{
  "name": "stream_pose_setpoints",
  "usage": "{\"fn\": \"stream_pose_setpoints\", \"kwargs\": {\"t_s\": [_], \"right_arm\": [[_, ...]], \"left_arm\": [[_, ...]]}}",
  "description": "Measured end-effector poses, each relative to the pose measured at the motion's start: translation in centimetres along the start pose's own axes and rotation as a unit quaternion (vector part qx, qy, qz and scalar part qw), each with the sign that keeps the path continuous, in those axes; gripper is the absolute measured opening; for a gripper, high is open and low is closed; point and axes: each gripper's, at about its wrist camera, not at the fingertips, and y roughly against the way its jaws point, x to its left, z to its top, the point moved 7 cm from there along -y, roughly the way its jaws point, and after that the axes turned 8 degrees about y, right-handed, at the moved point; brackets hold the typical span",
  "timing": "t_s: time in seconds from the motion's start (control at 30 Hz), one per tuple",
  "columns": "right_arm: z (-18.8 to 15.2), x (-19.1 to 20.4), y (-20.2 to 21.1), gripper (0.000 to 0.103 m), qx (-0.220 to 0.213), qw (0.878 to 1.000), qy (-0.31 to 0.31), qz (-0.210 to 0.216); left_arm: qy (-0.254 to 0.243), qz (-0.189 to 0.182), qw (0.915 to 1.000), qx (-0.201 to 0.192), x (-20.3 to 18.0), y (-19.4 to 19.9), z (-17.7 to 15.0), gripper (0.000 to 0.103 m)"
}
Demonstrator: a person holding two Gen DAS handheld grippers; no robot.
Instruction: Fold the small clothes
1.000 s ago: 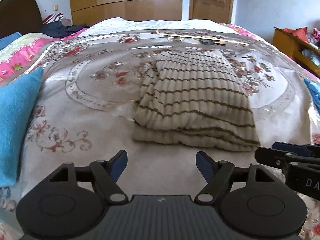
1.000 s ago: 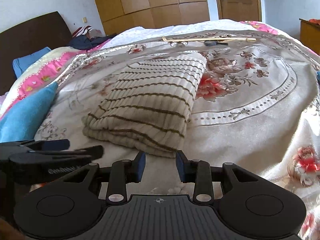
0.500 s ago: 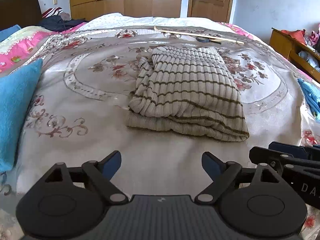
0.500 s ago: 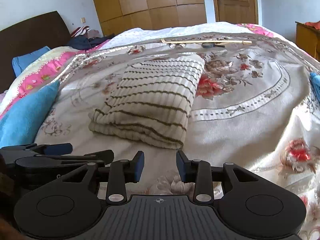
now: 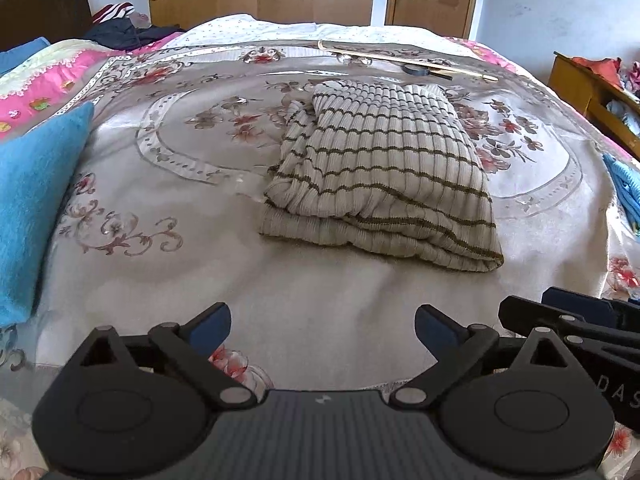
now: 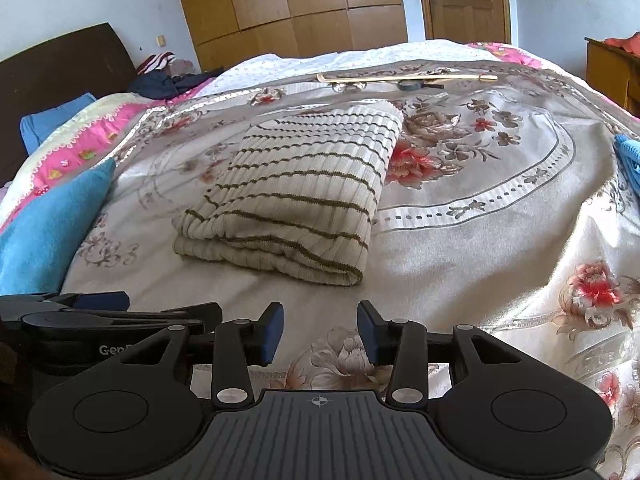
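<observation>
A cream ribbed sweater with thin brown stripes [image 5: 384, 172] lies folded in a thick rectangle on the floral bedspread [image 5: 168, 184]; it also shows in the right wrist view [image 6: 296, 196]. My left gripper [image 5: 322, 330] is wide open and empty, held above the bed well short of the sweater's near edge. My right gripper [image 6: 320, 332] is open with a narrower gap, empty, also short of the sweater. Each gripper appears at the edge of the other's view: the right gripper [image 5: 568, 320] and the left gripper [image 6: 96, 312].
A blue towel [image 5: 32, 208] lies at the left. A blue garment [image 5: 624, 188] lies at the bed's right edge. A long wooden stick [image 5: 404, 60] and a tape roll [image 5: 416, 69] lie beyond the sweater. A wooden cabinet [image 5: 592, 92] stands to the right.
Both grippers have drawn back from the folded sweater, which now sits farther off in both views. The left gripper's jaws have spread wider. The sweater has not moved.
</observation>
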Motion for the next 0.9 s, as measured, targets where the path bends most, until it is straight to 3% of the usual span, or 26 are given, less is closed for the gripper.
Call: {"fn": "stream_pose_setpoints", "kwargs": {"t_s": [0.9], "right_arm": [[-0.99, -0.01, -0.16, 0.041, 0.000, 1.000, -0.011, 0.009]], "left_arm": [[-0.009, 0.021, 0.9997, 0.009, 0.05, 0.18, -0.50, 0.103]]}}
